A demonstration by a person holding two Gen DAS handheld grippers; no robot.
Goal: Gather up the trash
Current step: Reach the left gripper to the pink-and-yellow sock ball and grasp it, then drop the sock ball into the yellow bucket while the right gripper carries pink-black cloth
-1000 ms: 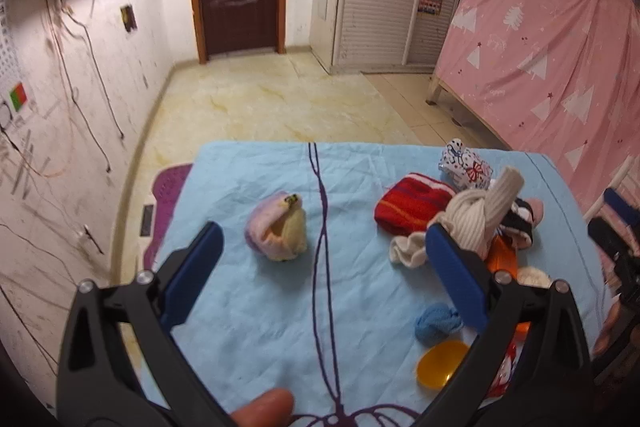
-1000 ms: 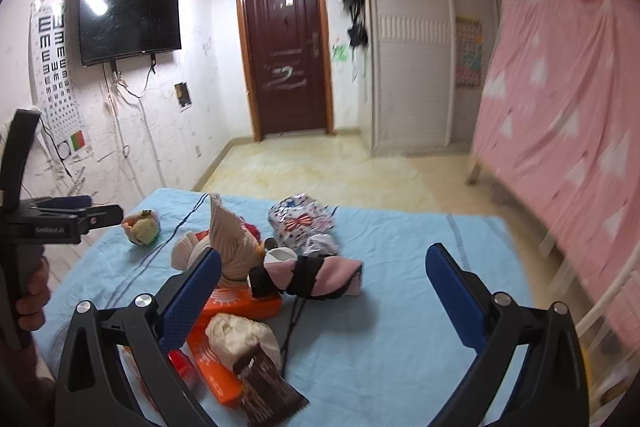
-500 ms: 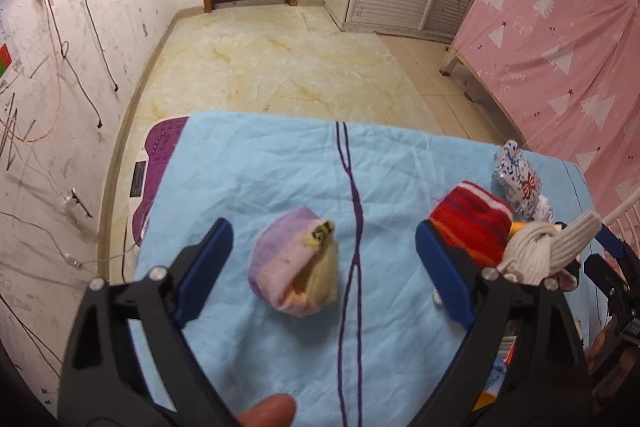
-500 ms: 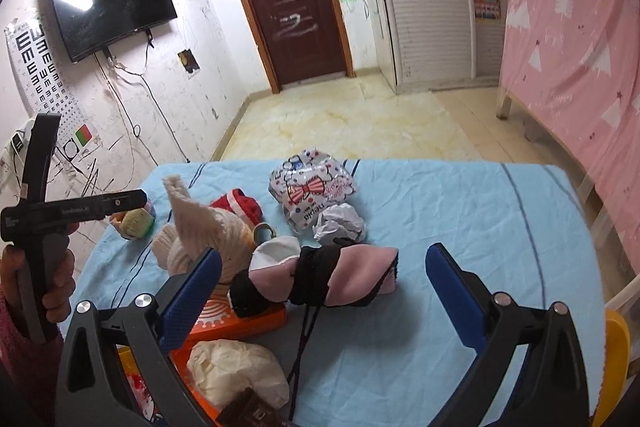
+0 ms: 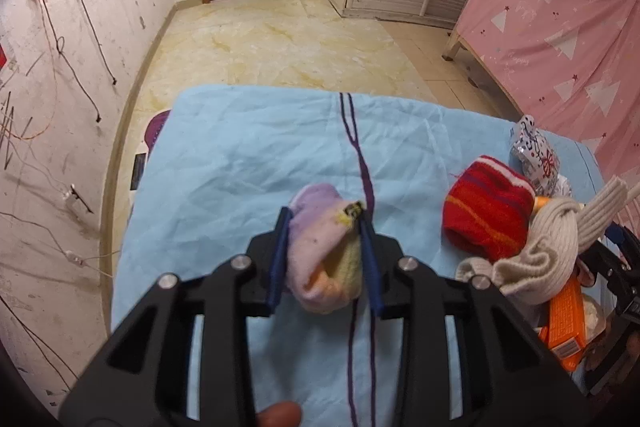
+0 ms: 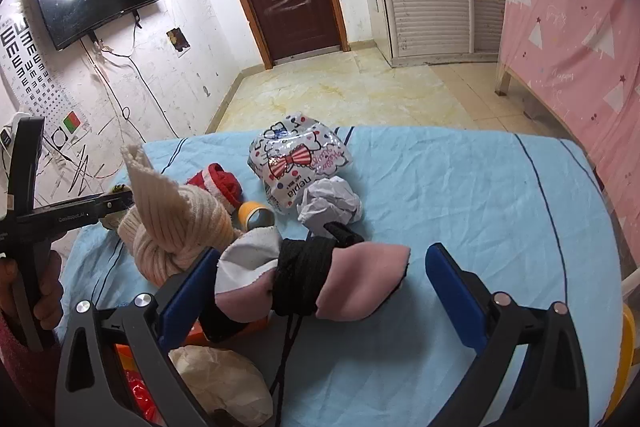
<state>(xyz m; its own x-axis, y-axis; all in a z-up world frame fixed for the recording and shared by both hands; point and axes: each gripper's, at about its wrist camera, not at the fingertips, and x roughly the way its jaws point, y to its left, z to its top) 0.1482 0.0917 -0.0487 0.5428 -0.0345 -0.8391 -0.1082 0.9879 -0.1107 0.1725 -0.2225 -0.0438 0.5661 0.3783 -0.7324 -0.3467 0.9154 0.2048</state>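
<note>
My left gripper [image 5: 325, 259] is shut on a pastel purple-and-yellow sock ball [image 5: 320, 259] on the blue tablecloth [image 5: 240, 167]. My right gripper [image 6: 316, 287] is open, its fingers on either side of a pink-and-white cloth bundle tied with black cord [image 6: 312, 283]. Beyond it lie a crumpled white paper ball [image 6: 330, 201], a printed plastic bag [image 6: 298, 161] and a roll of yellow tape [image 6: 256, 217]. The left gripper also shows at the left of the right wrist view [image 6: 116, 203].
A red knit sock ball [image 5: 486, 211] and a cream knotted knit piece [image 5: 556, 243] lie right of the left gripper. An orange packet [image 5: 564, 323] and a beige crumpled wad [image 6: 220, 375] sit near the table's front. Floor lies beyond the table's far edge.
My left gripper moved forward and closed on the pastel sock ball. My right gripper moved forward and down so its fingers now flank the pink-and-white bundle.
</note>
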